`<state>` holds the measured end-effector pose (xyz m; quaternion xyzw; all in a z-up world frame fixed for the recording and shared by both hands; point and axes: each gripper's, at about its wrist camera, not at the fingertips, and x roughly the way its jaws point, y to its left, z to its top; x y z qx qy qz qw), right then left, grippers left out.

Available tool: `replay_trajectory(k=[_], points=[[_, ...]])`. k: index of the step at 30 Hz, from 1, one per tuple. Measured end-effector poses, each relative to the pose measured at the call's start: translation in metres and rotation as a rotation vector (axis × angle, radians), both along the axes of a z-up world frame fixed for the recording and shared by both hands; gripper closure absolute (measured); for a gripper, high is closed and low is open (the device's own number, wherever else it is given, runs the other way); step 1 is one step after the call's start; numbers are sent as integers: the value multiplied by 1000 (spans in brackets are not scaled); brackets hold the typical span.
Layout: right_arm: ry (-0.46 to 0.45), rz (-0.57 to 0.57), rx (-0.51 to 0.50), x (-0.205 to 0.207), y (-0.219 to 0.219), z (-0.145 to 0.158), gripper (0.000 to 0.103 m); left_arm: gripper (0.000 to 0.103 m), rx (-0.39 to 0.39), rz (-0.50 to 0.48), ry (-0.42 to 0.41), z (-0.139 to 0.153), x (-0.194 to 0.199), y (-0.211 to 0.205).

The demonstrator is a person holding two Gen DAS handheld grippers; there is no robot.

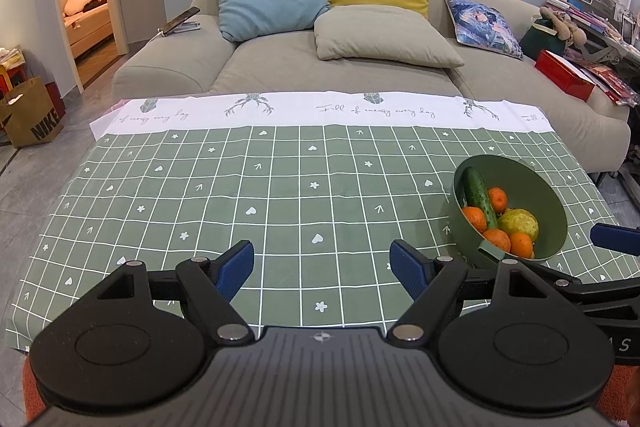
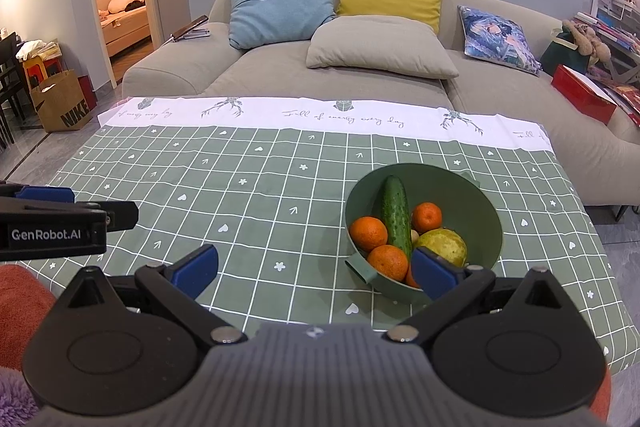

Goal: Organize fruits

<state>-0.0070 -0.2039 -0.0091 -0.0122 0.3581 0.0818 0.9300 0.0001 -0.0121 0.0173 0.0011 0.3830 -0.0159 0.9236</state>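
A green bowl (image 2: 476, 203) stands on the right of the table and also shows in the left wrist view (image 1: 532, 183). It holds a cucumber (image 2: 395, 215), several oranges (image 2: 368, 233) and a yellow-green fruit (image 2: 442, 247). My left gripper (image 1: 322, 269) is open and empty above the cloth, left of the bowl. My right gripper (image 2: 314, 269) is open and empty, its right finger (image 2: 434, 273) just in front of the bowl's near rim.
A green checked tablecloth (image 1: 240, 195) covers the table. A beige sofa (image 1: 360, 67) with several cushions stands behind it. A Nike paper bag (image 1: 34, 119) sits on the floor at left. Boxes and clutter (image 1: 568, 75) lie at right.
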Motion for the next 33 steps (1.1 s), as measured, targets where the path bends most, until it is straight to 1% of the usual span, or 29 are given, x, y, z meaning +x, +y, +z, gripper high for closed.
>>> replay_trajectory(k=[24, 33], points=[[-10, 13, -10, -2, 2, 0, 5, 13, 9, 10, -10, 3, -3, -1], [6, 15, -7, 0, 0, -1, 5, 13, -1, 16, -12, 1, -4, 0]])
